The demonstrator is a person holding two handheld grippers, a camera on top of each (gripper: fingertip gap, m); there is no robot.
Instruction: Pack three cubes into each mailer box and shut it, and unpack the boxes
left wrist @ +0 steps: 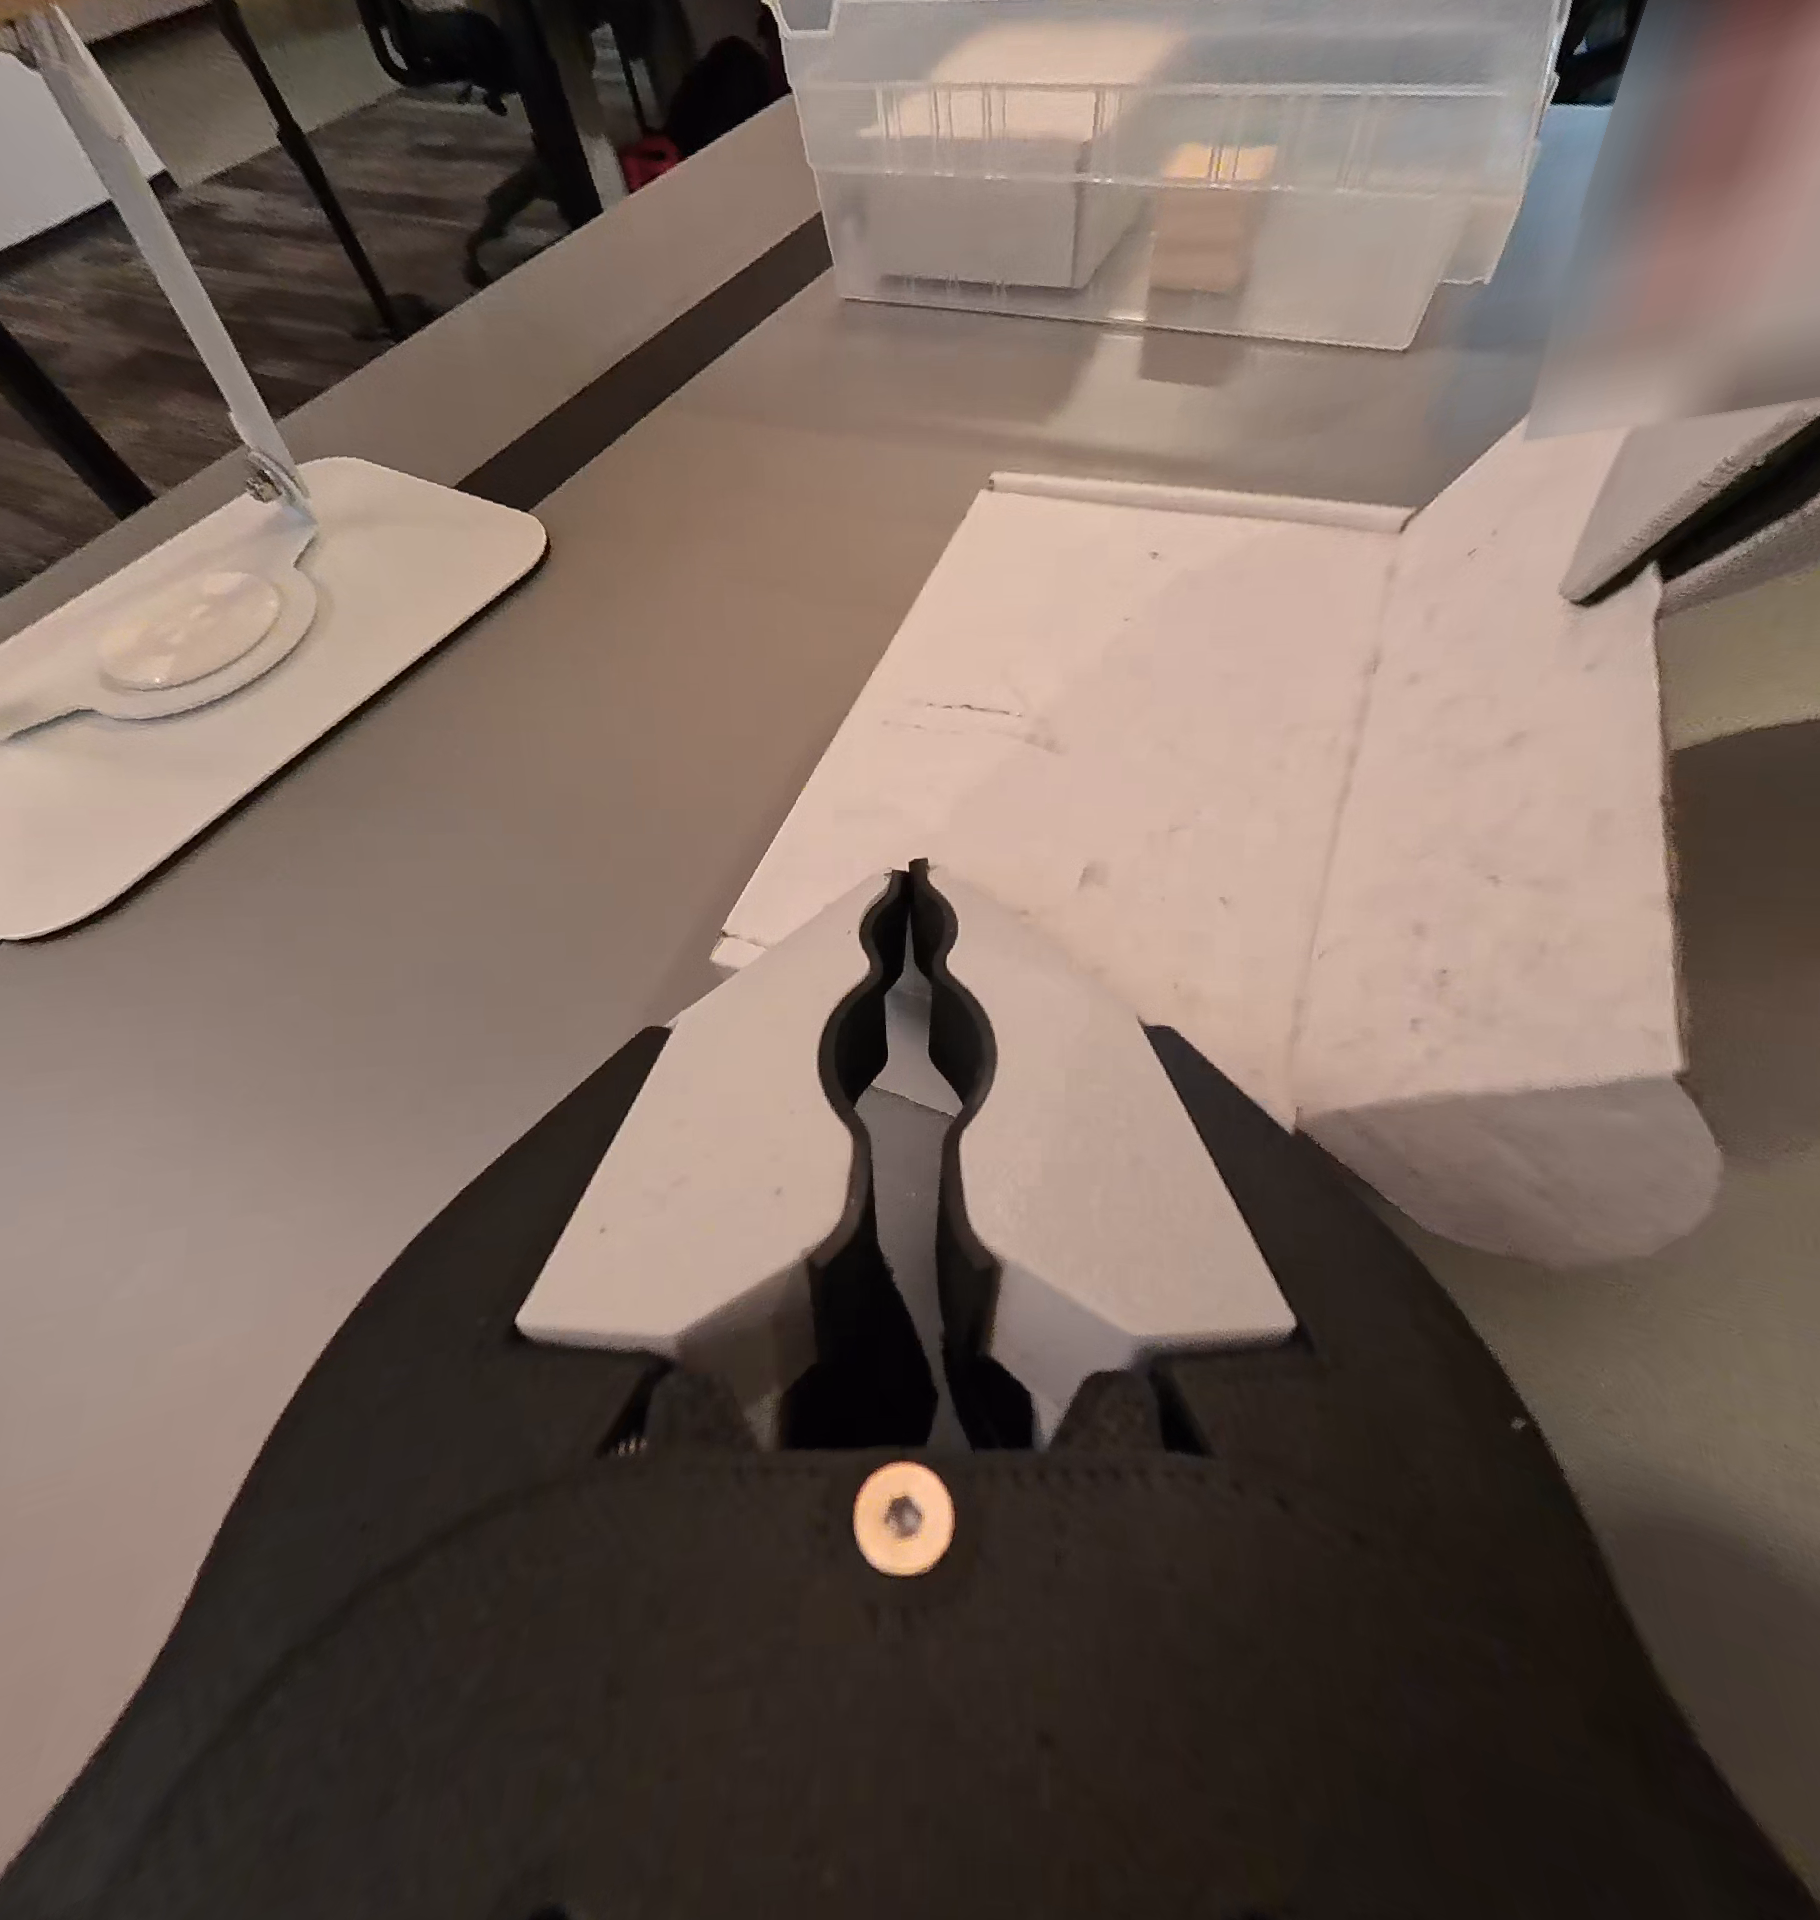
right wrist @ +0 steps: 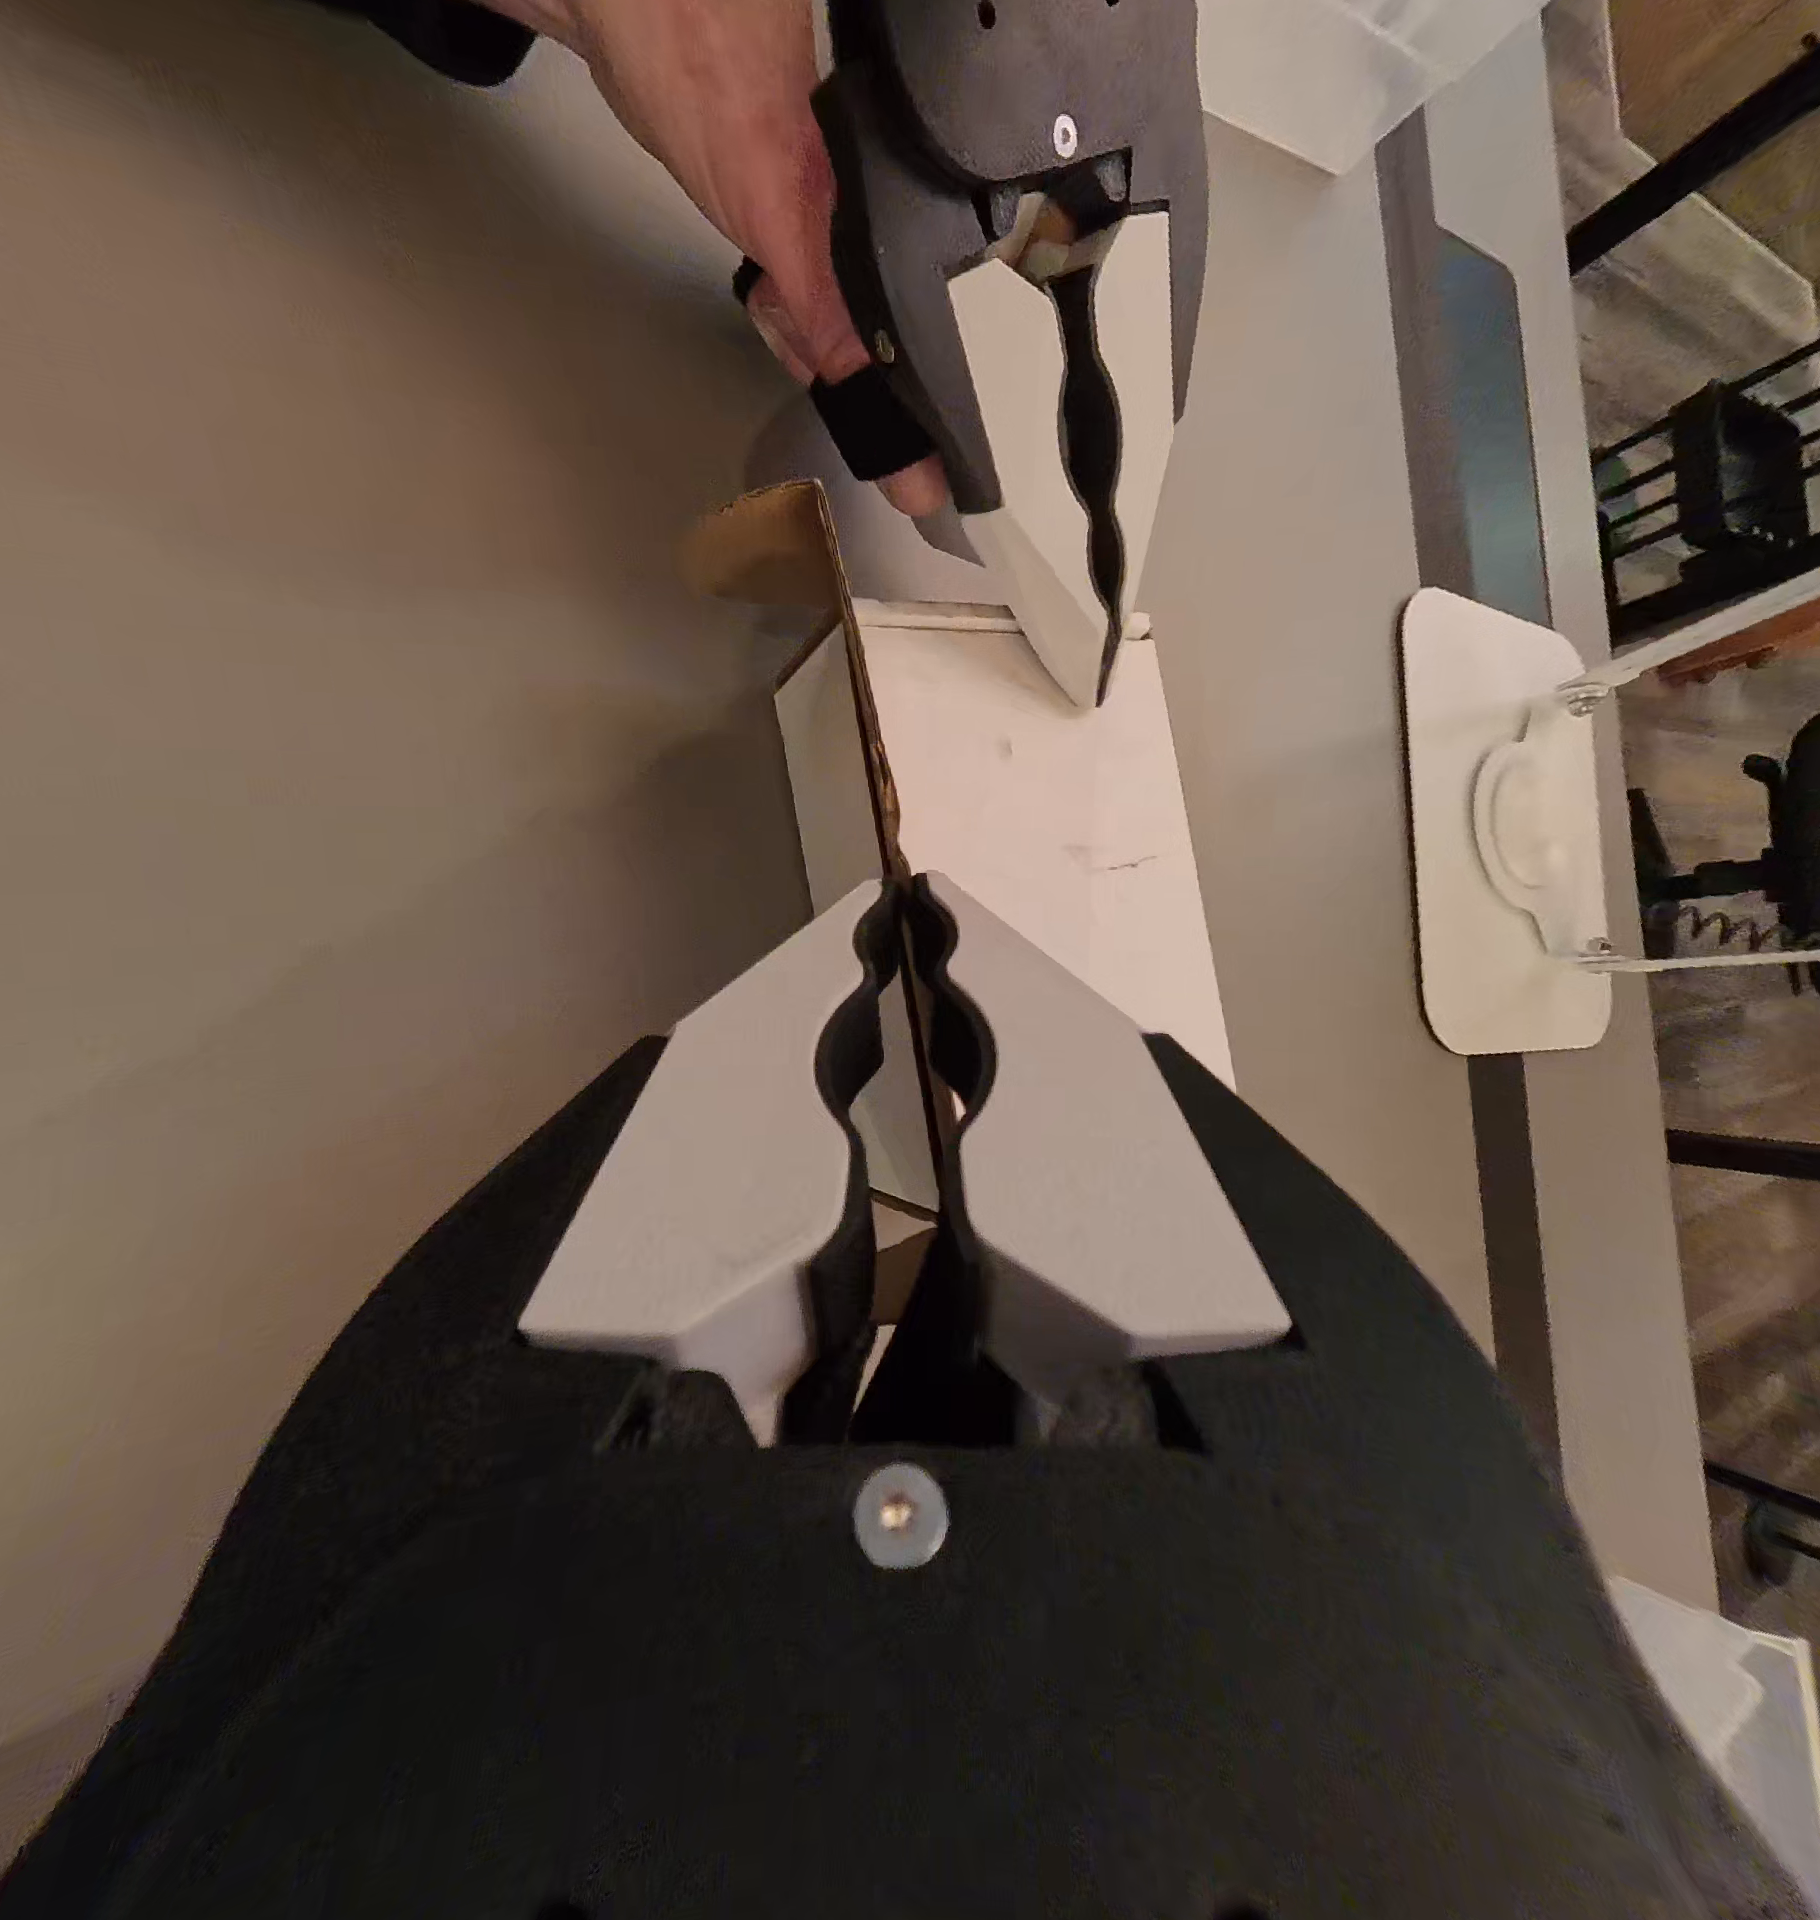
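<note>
Right tool (right wrist: 906,883) is clenching the mailer box (right wrist: 1031,790) flap; left tool (left wrist: 914,868), clenched empty, is pressing its lid; lift slowly.

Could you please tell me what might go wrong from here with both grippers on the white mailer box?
1. The right gripper pinches only the thin edge of the flap; it could slip out or tear.
2. The left gripper, shut, presses its tips on the mailer box near one corner; the box might tip or slide across the table.
</note>
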